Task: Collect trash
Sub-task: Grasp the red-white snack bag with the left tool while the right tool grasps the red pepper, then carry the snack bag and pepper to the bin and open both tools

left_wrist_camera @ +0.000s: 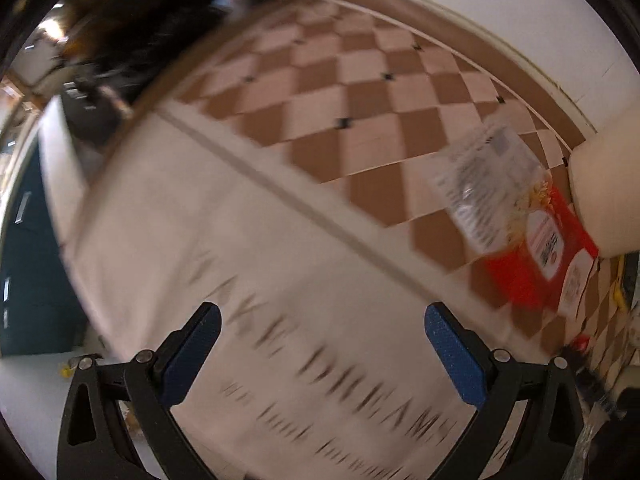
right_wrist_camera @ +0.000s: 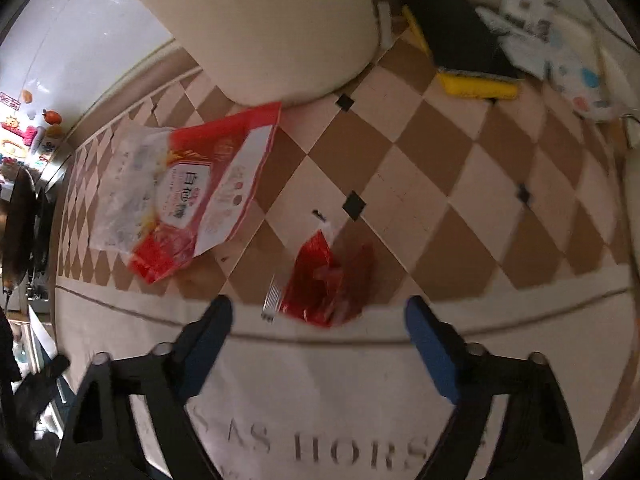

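you are holding both grippers over a checkered brown-and-cream floor (right_wrist_camera: 420, 168), next to a pale mat (right_wrist_camera: 320, 392) printed with dark lettering.

your right gripper (right_wrist_camera: 318, 312) is hanging with its jaws spread wide and gripping nothing. just beyond its blue fingertips (right_wrist_camera: 416, 320) a small red wrapper (right_wrist_camera: 328, 280) is lying crumpled on the tiles, its lower edge overlapping the mat's border; it is sitting roughly between the two fingers but ahead of them, not touching either. further off to the left a large red and white food bag (right_wrist_camera: 188, 196) is lying flat on the floor, one corner reaching the base of a cream cylindrical bin (right_wrist_camera: 272, 28). the two pieces of trash are apart from each other. behind the bin a yellow and black box (right_wrist_camera: 464, 56) is resting on the floor, with some patterned white packaging (right_wrist_camera: 560, 52) just beside it.

your left gripper (left_wrist_camera: 322, 318) is hovering above the mat (left_wrist_camera: 240, 280) — its jaws are spread wide too, with only the blurred lettering between them. this view is smeared with motion, so fine detail is hard to read. the same food bag (left_wrist_camera: 520, 220) is showing at the right, well away from the fingers, lying against the bin (left_wrist_camera: 608, 192). a dark teal cabinet (left_wrist_camera: 36, 272) is standing at the left edge, and a white wall (left_wrist_camera: 500, 12) is running along the far side of the tiles (left_wrist_camera: 340, 80).
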